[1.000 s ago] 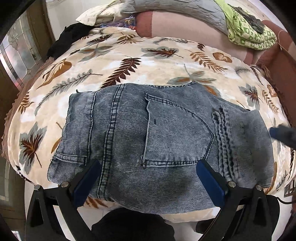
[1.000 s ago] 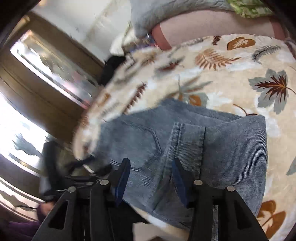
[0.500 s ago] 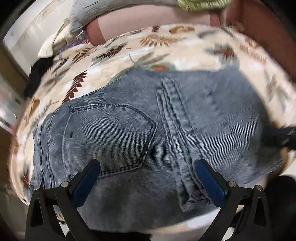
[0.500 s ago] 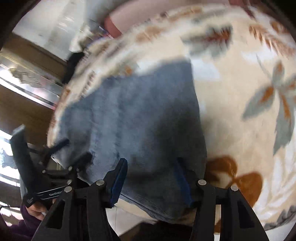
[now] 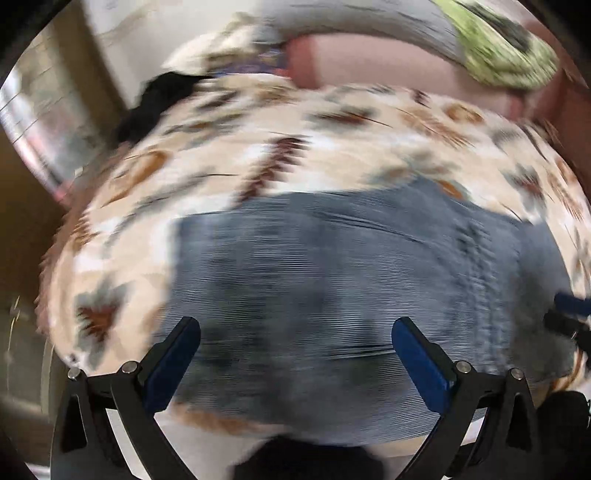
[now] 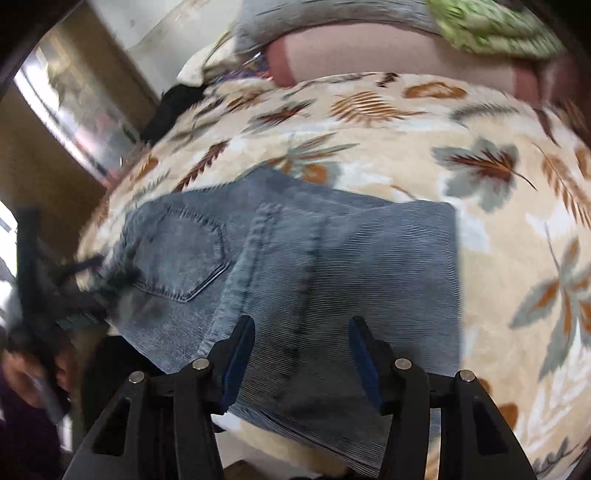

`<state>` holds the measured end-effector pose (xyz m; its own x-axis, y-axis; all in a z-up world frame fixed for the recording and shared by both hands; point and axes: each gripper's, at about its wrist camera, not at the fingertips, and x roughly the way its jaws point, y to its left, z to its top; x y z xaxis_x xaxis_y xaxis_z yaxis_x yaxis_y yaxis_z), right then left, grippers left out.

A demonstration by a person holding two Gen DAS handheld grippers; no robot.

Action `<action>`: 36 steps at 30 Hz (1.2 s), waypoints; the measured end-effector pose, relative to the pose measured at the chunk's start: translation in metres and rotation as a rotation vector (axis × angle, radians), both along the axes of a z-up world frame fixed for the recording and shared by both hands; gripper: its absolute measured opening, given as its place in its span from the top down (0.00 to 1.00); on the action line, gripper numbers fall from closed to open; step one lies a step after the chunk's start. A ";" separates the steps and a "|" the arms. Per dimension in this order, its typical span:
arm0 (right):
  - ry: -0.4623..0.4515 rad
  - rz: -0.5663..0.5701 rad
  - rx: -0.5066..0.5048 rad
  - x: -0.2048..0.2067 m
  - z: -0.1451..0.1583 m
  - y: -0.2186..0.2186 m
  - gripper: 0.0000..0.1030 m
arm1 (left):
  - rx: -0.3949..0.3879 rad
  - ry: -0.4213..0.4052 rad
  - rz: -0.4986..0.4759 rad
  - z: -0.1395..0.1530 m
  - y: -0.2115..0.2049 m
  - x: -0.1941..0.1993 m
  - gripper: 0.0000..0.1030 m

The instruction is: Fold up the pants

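Right wrist: pants' [image 6: 295, 258] right edge meets bare blanket [image 6: 517, 229].

Faded blue-grey denim pants [image 6: 295, 258] are lying on a cream blanket [image 6: 406, 155] printed with brown, rust and grey leaves, a green-patterned cloth [image 6: 491, 26] showing at its far edge.

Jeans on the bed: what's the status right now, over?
Left tongs open, empty. Right tongs open, empty, over the near edge. Jeans folded into a flat block on the leaf-print blanket. Nothing in the way.
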<state>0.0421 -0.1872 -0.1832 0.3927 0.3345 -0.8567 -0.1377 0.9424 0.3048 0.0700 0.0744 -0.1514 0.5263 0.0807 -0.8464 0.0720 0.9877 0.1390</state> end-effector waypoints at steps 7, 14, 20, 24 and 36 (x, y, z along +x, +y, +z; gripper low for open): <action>-0.046 0.036 -0.089 -0.009 -0.013 0.040 0.44 | -0.018 0.028 0.172 -0.006 0.107 -0.023 0.00; -0.297 -0.022 0.120 -0.051 0.015 0.028 0.43 | -0.163 0.105 0.278 -0.031 0.164 -0.055 0.00; -0.376 -0.036 0.132 -0.057 0.019 0.027 0.43 | -0.344 0.140 0.311 -0.036 0.165 -0.056 0.00; -0.371 -0.027 0.123 -0.057 0.017 0.026 0.43 | -0.429 0.154 0.318 -0.039 0.153 -0.044 0.00; -0.387 -0.034 0.116 -0.061 0.017 0.023 0.43 | -0.556 0.261 0.359 -0.078 0.127 0.000 0.12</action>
